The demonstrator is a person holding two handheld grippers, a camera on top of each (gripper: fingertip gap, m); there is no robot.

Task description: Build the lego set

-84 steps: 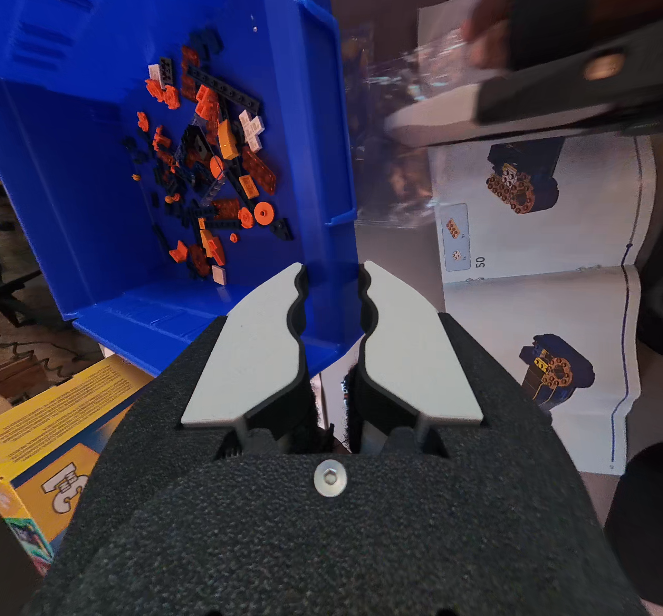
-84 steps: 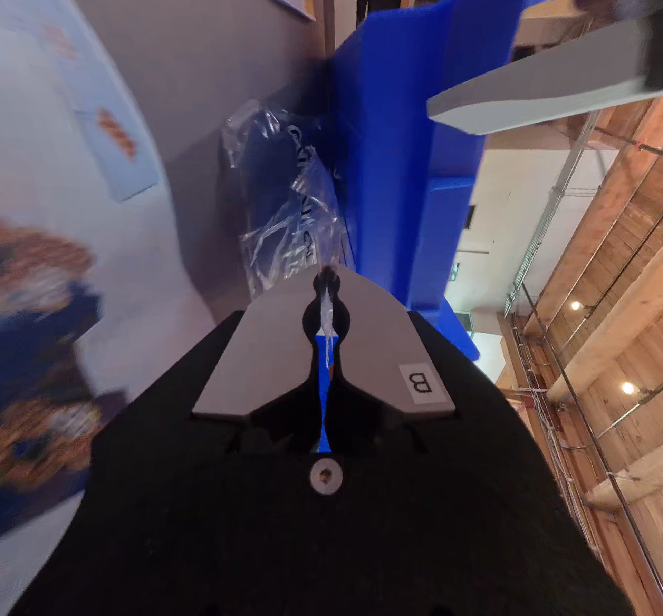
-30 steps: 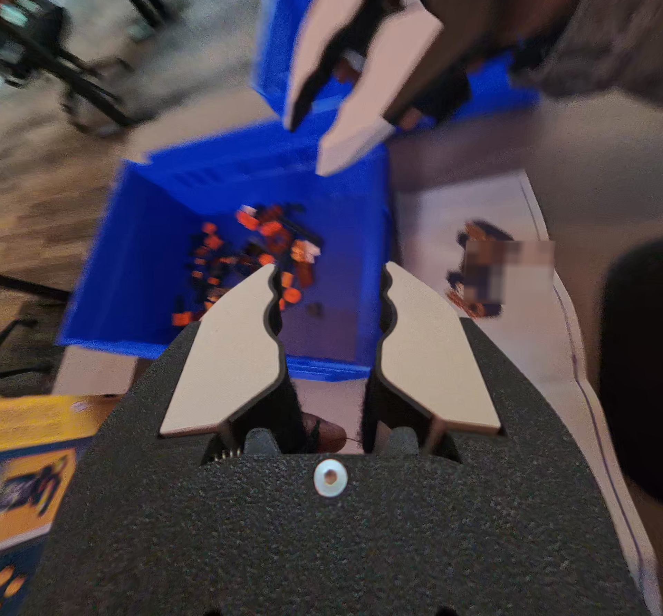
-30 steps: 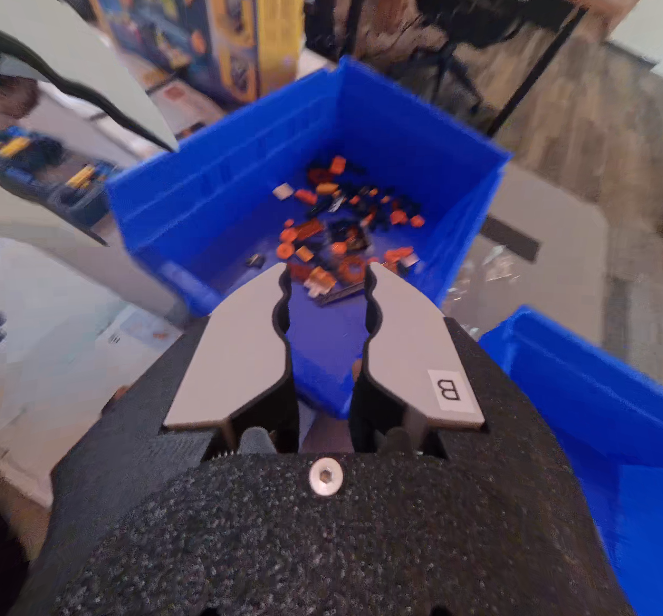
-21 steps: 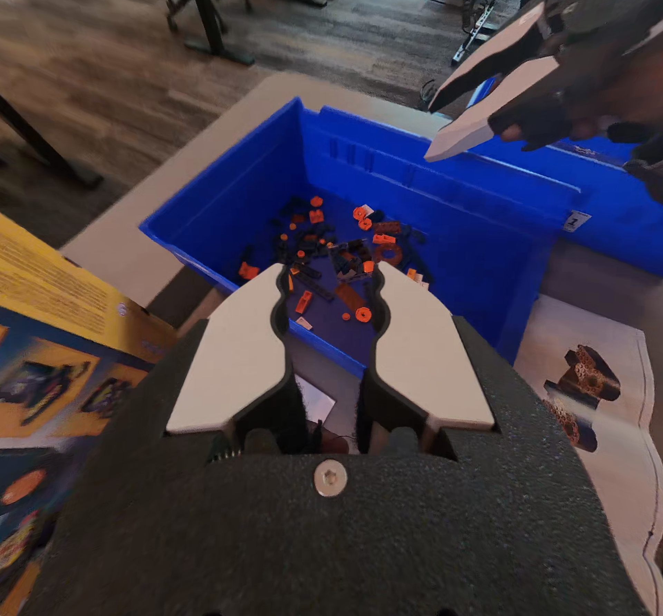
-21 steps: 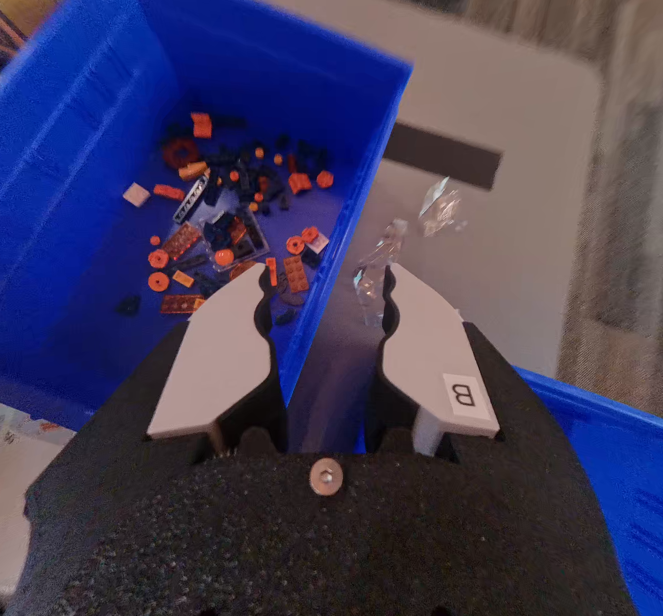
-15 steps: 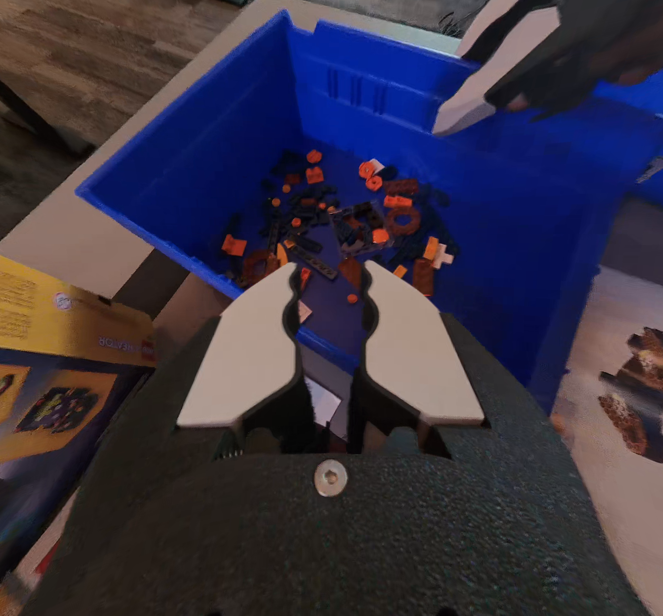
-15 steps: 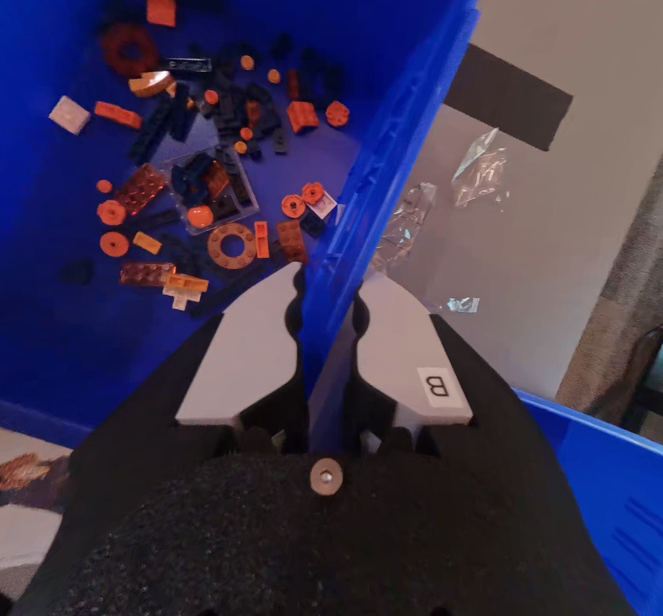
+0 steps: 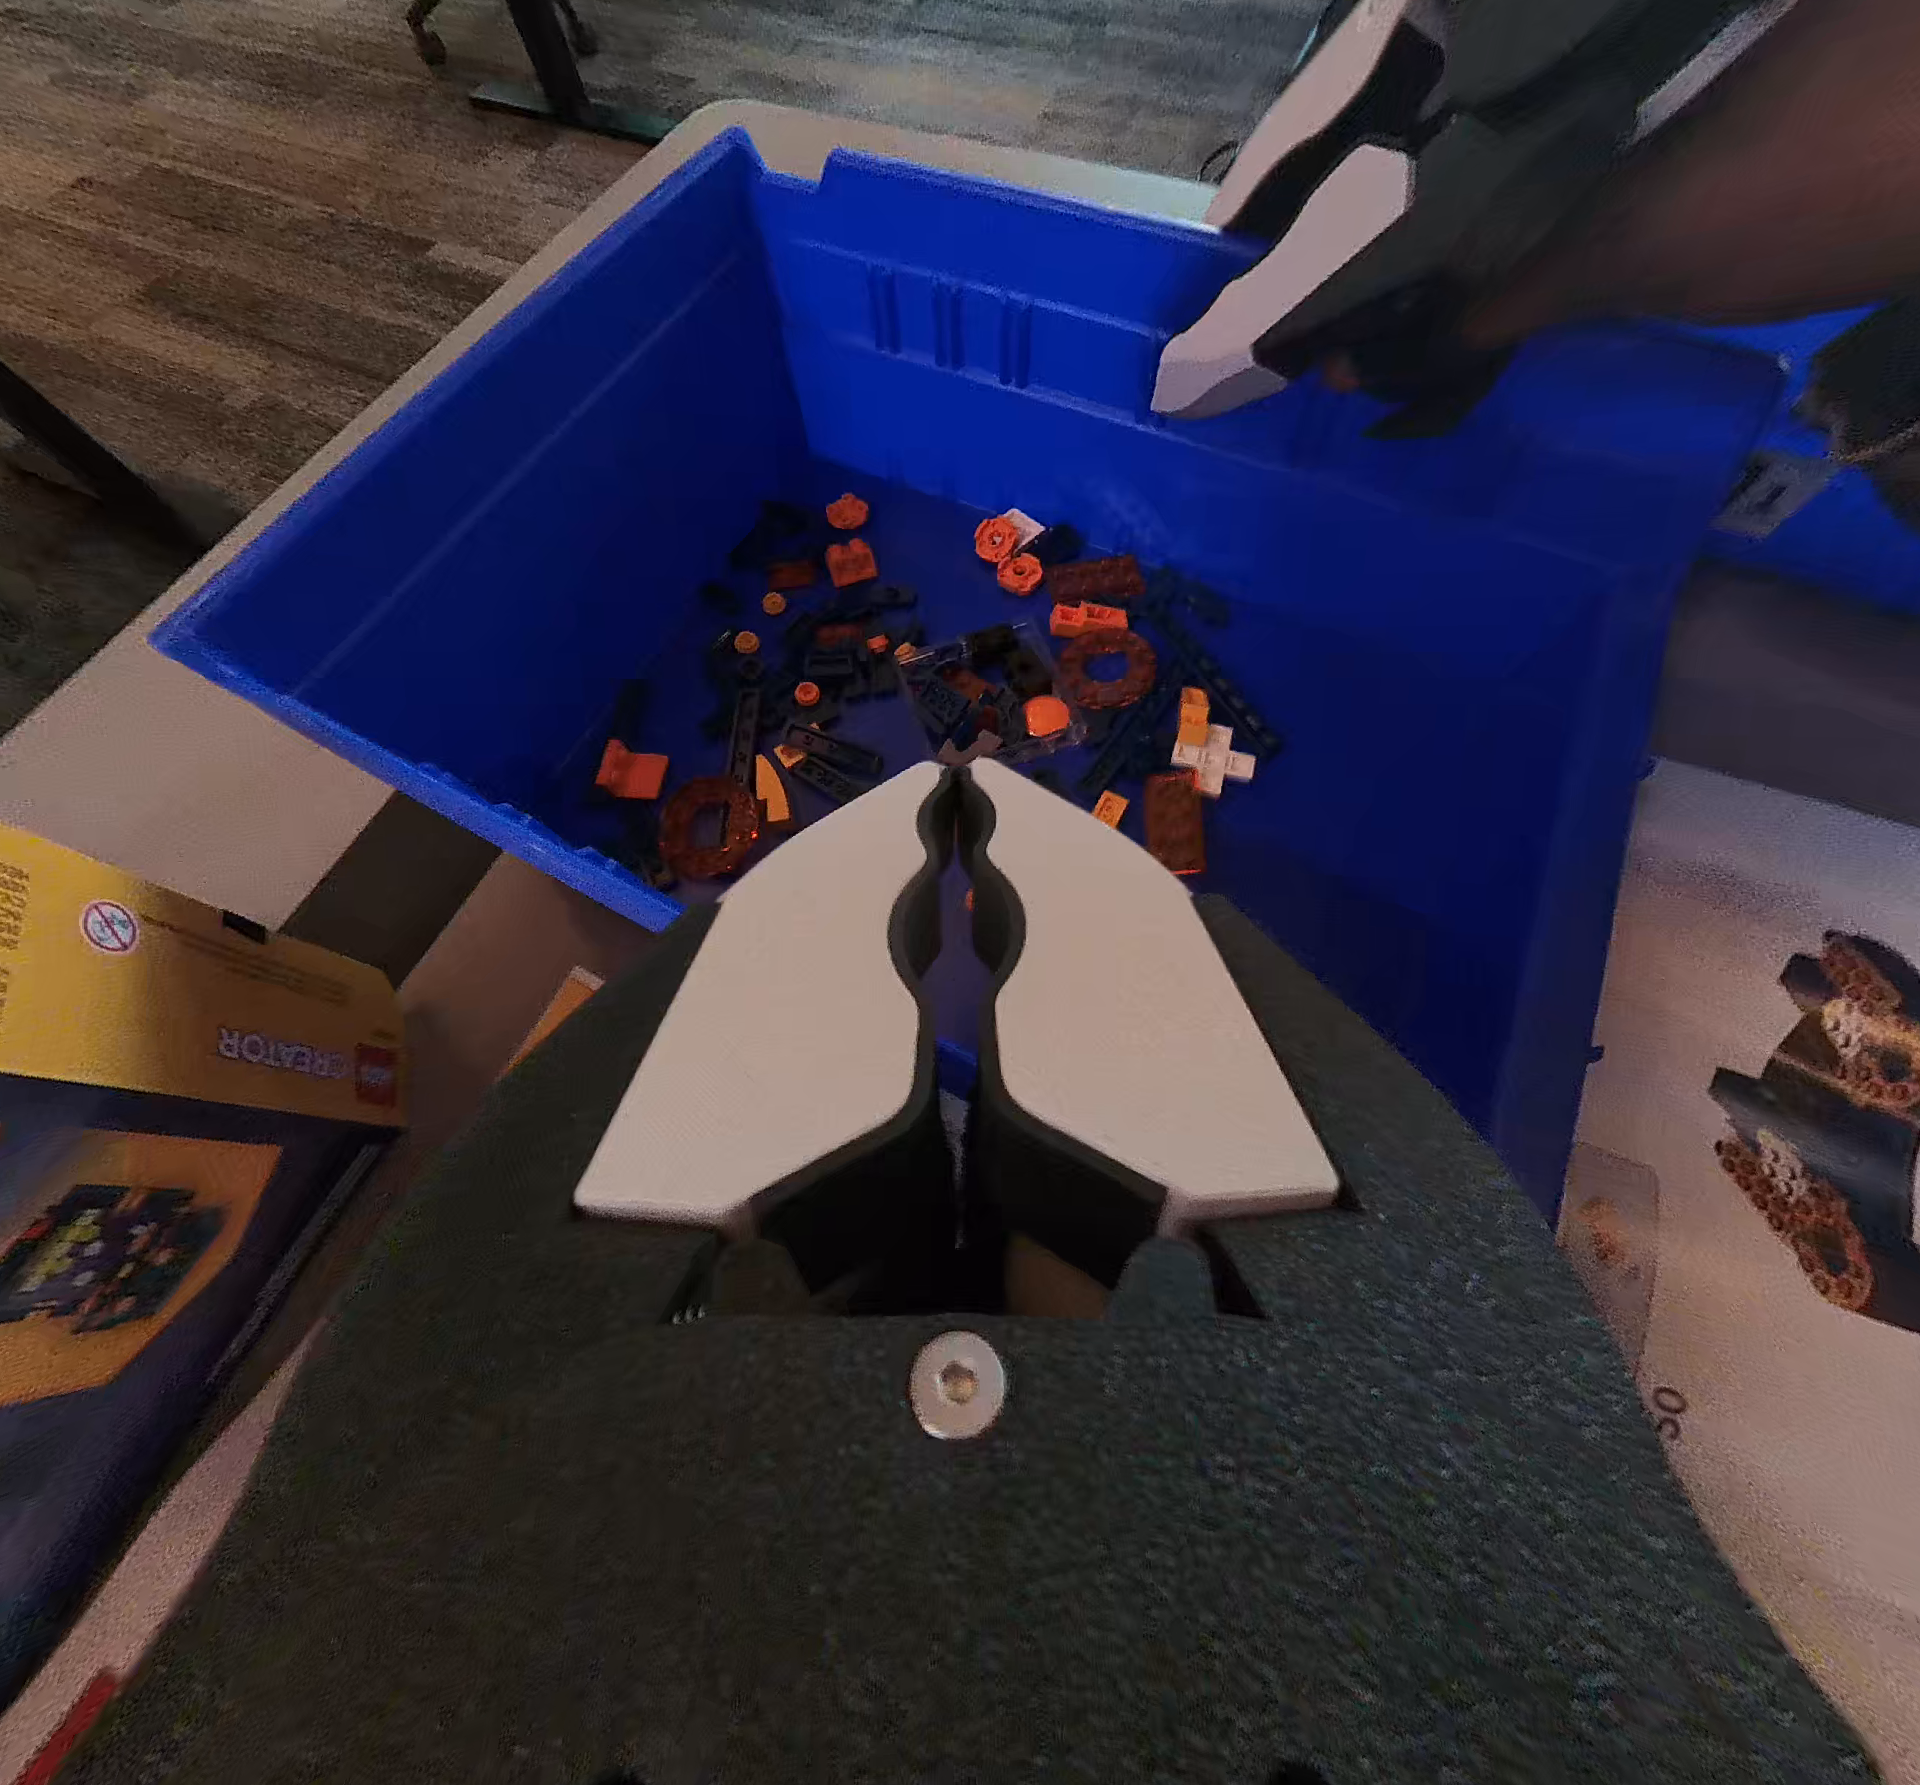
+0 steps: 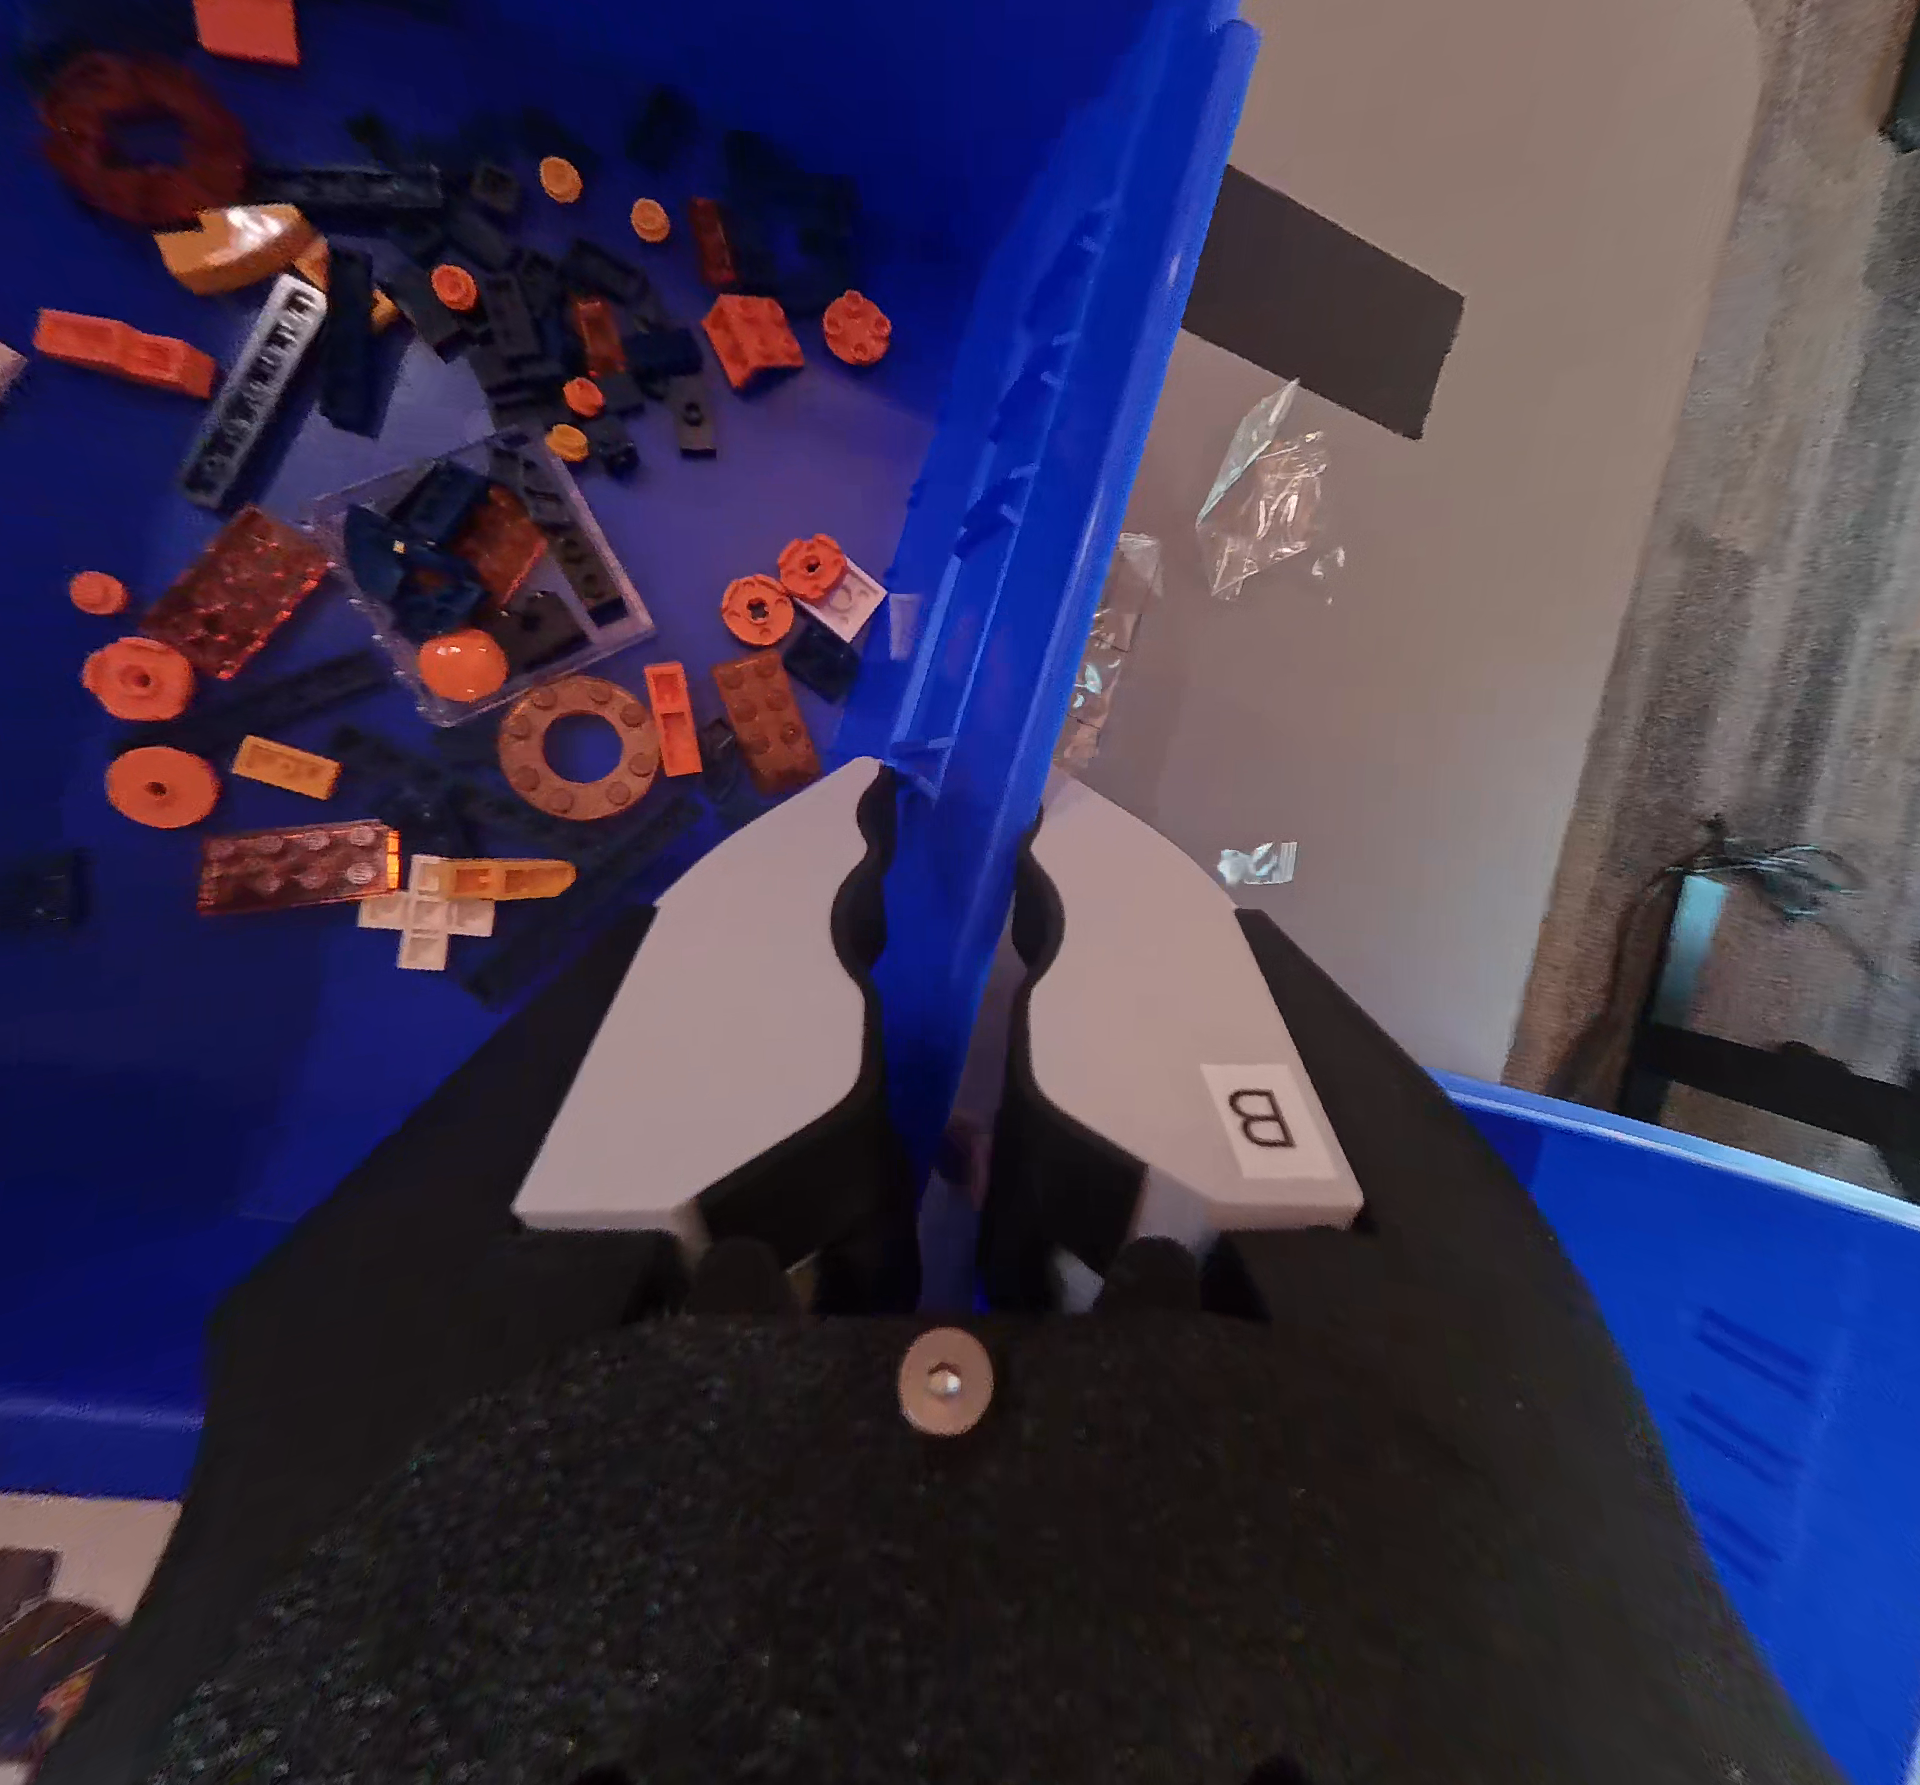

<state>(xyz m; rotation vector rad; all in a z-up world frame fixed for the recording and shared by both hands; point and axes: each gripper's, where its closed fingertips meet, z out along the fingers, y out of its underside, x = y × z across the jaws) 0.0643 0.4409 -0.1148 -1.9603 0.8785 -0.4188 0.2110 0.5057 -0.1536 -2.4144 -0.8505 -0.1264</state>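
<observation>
Two claws bracket one blue bin [image 9: 499, 530]: my right claw [image 10: 951, 800] is clamped on its side wall, which runs straight away between my fingers, while my left claw [image 9: 954, 774] hangs clenched empty above the scattered bricks [image 9: 935, 665] beyond the near rim.

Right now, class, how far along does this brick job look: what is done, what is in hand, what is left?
Done: loose bricks lie in the blue bin, and empty-looking clear bags lie on the table beside it. In hand: the right gripper clamps the bin's wall in its jaws; the left gripper hangs over the bin, jaws shut, nothing visibly held. Left: one clear packet in the bin holds pieces.
</observation>
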